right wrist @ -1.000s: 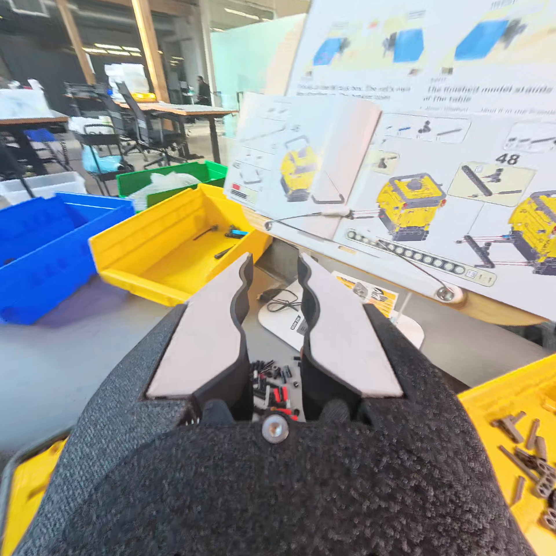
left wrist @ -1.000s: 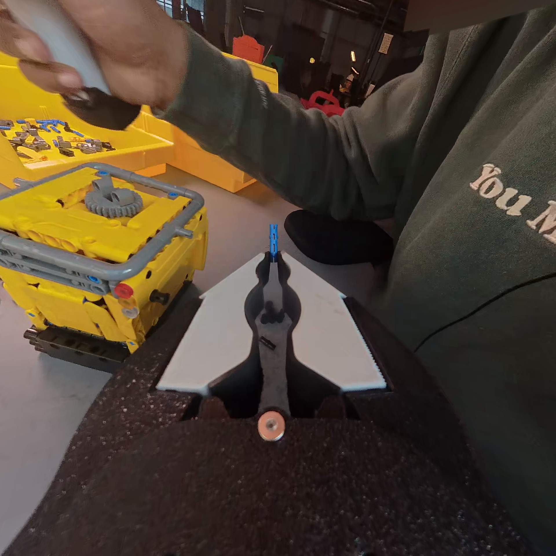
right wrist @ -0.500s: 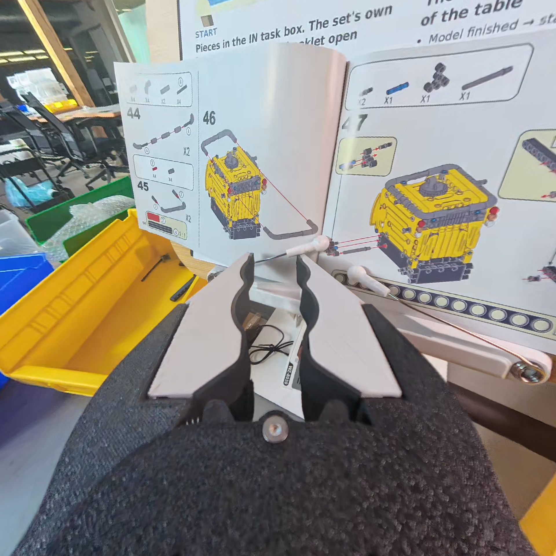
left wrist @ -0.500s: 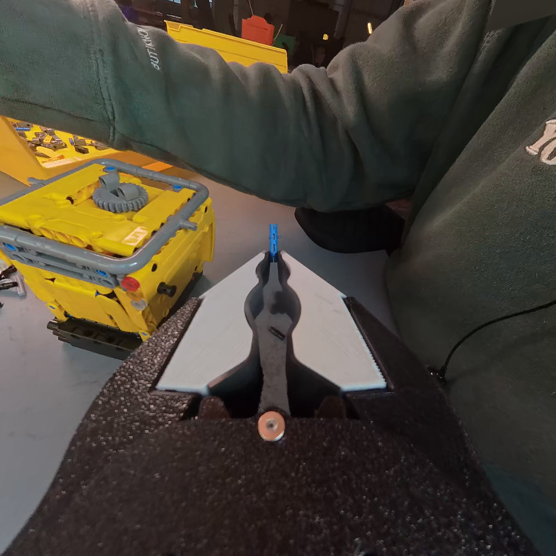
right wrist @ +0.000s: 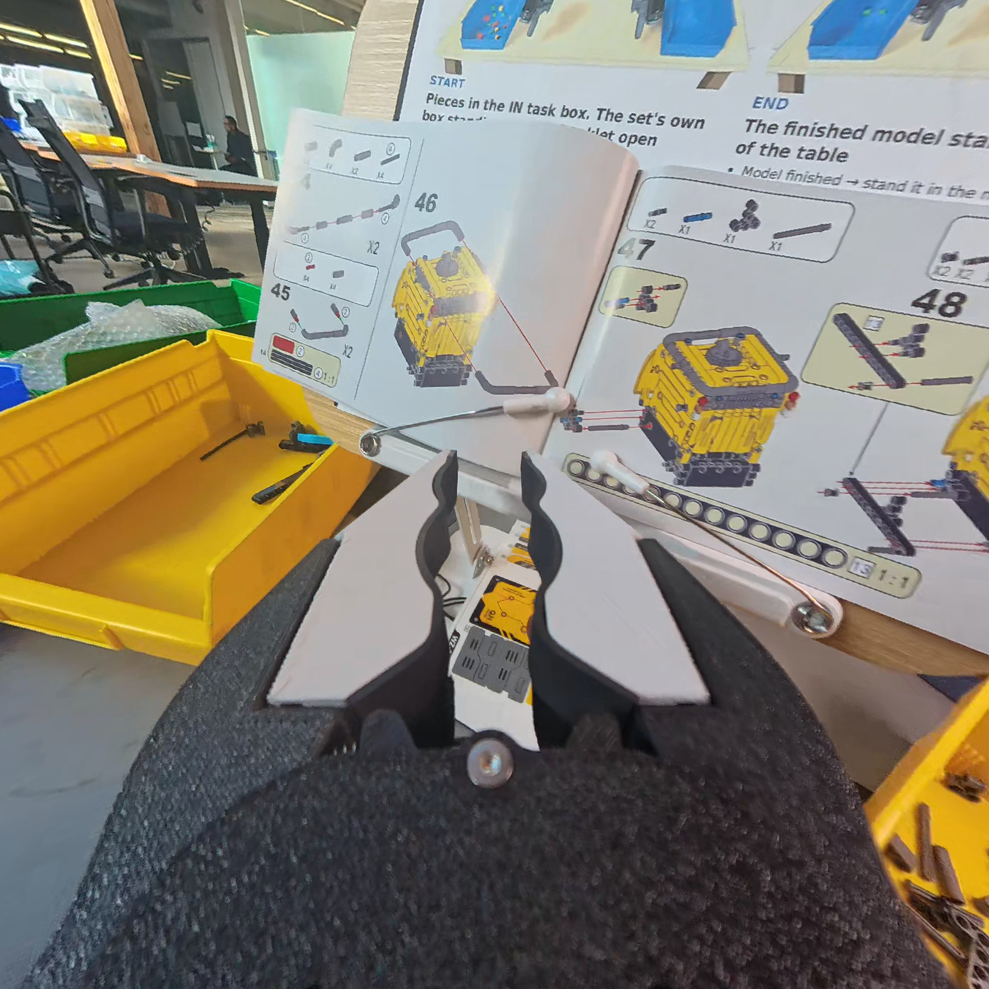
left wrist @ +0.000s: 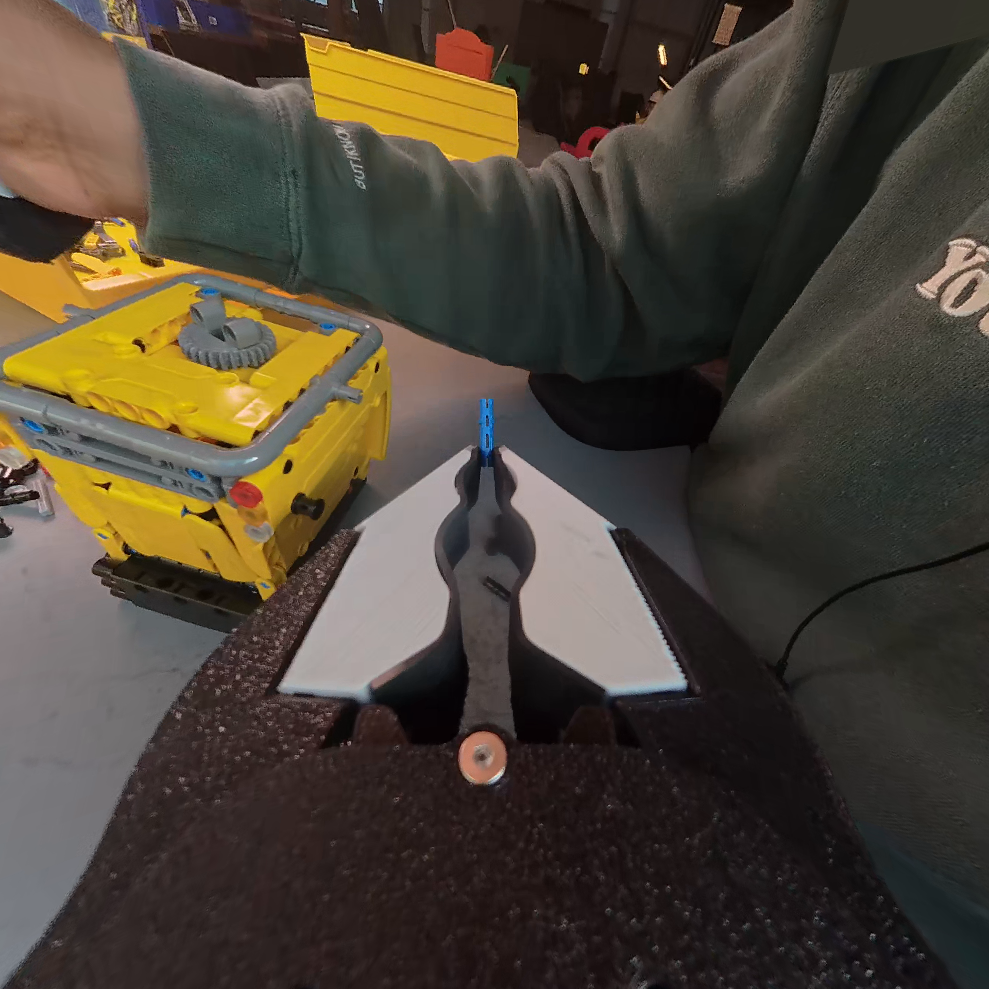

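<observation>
Left wrist view: the left gripper (left wrist: 486, 455) has its jaws pinched together on a small blue pin (left wrist: 486, 428), which stands upright out of the fingertips over the grey worktop (left wrist: 80, 669). The pin looks light, stiff and smooth, a short plastic piece gripped by its lower end, so a narrow hold at the very tips is all it allows; it would likely slip or twist if pushed sideways. Just beside the gripper, toward the left edge of the worktop, sits a yellow brick-built model (left wrist: 187, 417) with a grey rail around its top, a grey gear (left wrist: 227, 342) on the lid and a black base. A green sleeve (left wrist: 481, 230) reaches across above the model, and the hand (left wrist: 64, 118) at its end is blurred at the upper left corner of the view. Yellow bins (left wrist: 412, 101) stand behind.

Right wrist view: the right gripper (right wrist: 488, 465) is held with its jaws narrowly apart and nothing between them. It points at an open instruction booklet (right wrist: 535, 278) clipped on a wooden stand by white-tipped wire arms (right wrist: 535, 402). A printed poster (right wrist: 695, 96) stands behind the booklet. To the left a yellow bin (right wrist: 134, 508) holds a few dark pieces and a blue one; at the lower right corner another yellow tray (right wrist: 936, 803) holds dark pins. A green bin (right wrist: 134, 310) with bubble wrap lies farther back.
</observation>
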`<state>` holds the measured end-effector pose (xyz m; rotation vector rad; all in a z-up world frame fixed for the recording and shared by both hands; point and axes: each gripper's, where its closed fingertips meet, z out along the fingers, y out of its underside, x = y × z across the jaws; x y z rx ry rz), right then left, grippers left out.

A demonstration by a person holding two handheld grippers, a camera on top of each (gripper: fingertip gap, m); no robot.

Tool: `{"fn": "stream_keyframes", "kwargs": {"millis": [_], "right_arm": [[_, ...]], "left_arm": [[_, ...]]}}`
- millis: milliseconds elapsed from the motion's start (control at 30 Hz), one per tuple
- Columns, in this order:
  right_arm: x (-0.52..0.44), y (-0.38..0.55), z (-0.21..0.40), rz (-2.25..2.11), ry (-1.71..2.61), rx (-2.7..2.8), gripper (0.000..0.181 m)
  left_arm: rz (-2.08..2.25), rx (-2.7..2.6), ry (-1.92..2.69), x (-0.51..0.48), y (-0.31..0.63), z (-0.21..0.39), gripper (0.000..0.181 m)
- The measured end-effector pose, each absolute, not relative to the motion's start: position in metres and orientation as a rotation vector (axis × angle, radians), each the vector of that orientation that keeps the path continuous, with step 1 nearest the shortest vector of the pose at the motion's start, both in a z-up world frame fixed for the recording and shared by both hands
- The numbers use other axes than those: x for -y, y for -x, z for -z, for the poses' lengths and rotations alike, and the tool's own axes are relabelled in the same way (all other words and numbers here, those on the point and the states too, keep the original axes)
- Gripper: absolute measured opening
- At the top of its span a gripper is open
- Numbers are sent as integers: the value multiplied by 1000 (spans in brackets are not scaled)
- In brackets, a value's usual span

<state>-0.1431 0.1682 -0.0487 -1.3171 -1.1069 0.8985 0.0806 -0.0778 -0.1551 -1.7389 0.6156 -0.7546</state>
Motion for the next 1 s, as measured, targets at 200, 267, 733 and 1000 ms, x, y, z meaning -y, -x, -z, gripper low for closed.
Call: {"fn": "stream_keyframes", "kwargs": {"millis": [200, 267, 733, 1000], "right_arm": [[-203, 119, 55, -859, 1366, 1110, 23], [-209, 118, 54, -849, 1369, 1105, 23], [-218, 117, 51, -731, 1310, 1105, 17], [-181, 99, 18, -930, 1216, 1110, 18]], "left_arm": [[774, -609, 1754, 76, -81, 159, 3], [778, -600, 1752, 75, -80, 158, 3], [799, -584, 1743, 75, -78, 156, 3], [775, -553, 1726, 72, -72, 153, 3]]}}
